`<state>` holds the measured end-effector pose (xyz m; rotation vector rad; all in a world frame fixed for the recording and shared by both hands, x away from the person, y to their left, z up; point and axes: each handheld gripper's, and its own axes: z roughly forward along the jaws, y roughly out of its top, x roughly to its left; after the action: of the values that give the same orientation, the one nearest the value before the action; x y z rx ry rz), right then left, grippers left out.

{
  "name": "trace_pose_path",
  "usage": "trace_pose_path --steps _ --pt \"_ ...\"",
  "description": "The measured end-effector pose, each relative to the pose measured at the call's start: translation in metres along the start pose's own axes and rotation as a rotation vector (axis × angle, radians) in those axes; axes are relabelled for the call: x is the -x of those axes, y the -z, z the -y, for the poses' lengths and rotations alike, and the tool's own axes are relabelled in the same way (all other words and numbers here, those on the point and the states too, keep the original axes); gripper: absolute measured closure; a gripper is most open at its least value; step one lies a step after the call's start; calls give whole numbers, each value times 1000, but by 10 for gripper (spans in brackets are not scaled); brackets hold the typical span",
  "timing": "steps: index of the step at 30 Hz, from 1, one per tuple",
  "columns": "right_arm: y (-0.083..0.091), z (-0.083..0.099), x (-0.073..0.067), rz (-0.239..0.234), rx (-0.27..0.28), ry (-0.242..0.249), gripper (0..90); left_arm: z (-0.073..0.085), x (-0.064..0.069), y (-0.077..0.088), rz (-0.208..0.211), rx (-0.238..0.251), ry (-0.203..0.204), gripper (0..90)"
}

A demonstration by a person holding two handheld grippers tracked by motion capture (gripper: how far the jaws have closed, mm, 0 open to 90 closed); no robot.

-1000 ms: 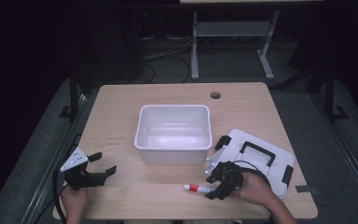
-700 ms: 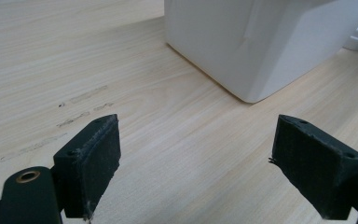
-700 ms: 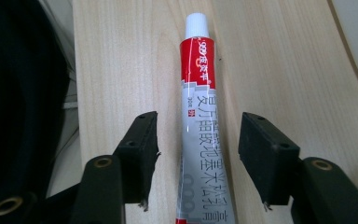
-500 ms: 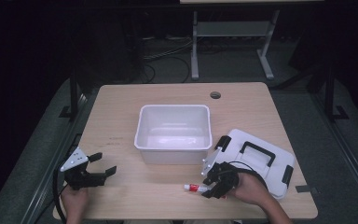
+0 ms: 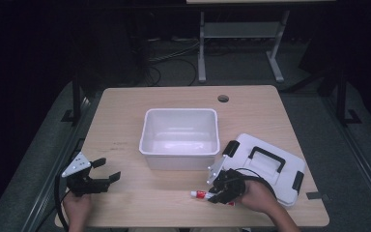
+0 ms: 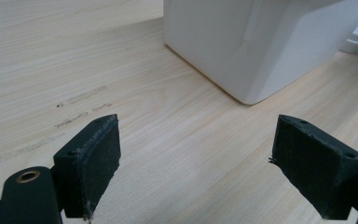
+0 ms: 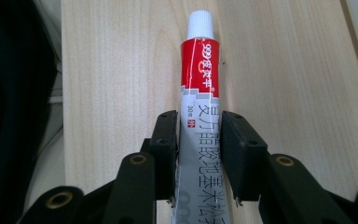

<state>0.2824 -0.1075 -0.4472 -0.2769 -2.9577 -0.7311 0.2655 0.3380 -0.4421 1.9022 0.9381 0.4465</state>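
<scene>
A: What's on the worktop (image 5: 125,111), from the left?

B: The left claw (image 5: 99,175) comes first, near the front left corner. Its jaws stand wide apart with nothing between them, just bare wood. Its own view shows the two pads (image 6: 93,161) well apart and the tub's corner beyond.

A: And the tub?

B: The tub (image 5: 180,137) sits in the middle, white, rectangular, open on top, with nothing inside. To its right lies a white lid (image 5: 265,166) with a black handle and black clips, flat on the wood.

A: Where's the tube?

B: The tube (image 5: 204,195) lies near the front edge, in front of the tub's right corner and just left of the lid. It has a white cap, a red band with white lettering, then a silver-grey body with printed characters. The cap points left.

A: The right claw?

B: The right claw (image 5: 221,189) has its jaws narrow, closed against both sides of the tube's grey body (image 7: 200,154).
</scene>
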Motion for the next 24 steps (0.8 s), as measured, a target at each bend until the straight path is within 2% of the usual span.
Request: trace_pose_path --steps 10,16,19,24 --pt "0 1 0 7 11 10 703 0 -1 0 3 6 8 147" --pt "1 1 2 -5 18 6 708 0 0 1 4 16 10 147" --pt "2 1 2 -26 25 11 708 0 0 2 3 18 12 147" --pt "8 -3 2 -35 42 25 708 0 -1 1 4 16 12 147"
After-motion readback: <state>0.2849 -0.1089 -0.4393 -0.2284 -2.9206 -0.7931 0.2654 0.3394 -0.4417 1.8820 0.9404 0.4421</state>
